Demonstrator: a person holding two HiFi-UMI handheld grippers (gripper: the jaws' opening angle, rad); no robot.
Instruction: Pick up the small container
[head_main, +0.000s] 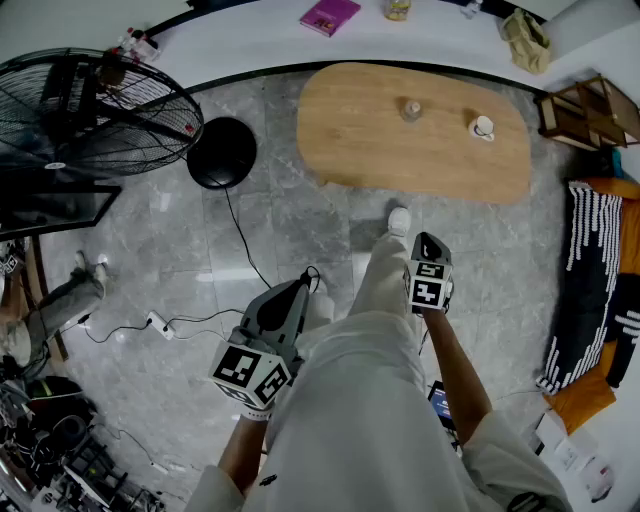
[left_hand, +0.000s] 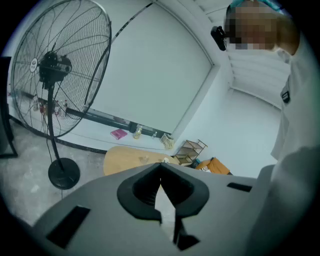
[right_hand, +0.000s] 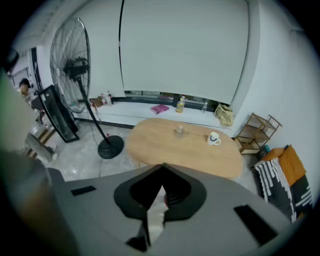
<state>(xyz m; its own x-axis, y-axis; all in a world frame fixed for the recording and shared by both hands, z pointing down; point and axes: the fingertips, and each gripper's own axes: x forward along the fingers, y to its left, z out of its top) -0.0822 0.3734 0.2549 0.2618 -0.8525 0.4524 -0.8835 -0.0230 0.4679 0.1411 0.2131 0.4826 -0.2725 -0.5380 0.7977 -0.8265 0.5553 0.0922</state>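
Note:
The small container (head_main: 411, 109) is a clear little jar standing near the middle of the oval wooden table (head_main: 420, 160), far ahead of me. It also shows in the right gripper view as the container (right_hand: 179, 131), with a white mug (right_hand: 214, 138) to its right. Both grippers hang low beside the person's legs, well short of the table. My left gripper (head_main: 302, 285) is shut with nothing in it, its jaws (left_hand: 161, 164) meeting at the tip. My right gripper (head_main: 426, 238) is likewise shut and empty (right_hand: 162, 165).
A big floor fan (head_main: 90, 110) with a round black base (head_main: 222, 152) stands at the left, its cable running across the tiles to a power strip (head_main: 158, 323). A wooden rack (head_main: 590, 110) and a striped cushion (head_main: 600, 290) sit at the right. A pink book (head_main: 329, 15) lies on the ledge.

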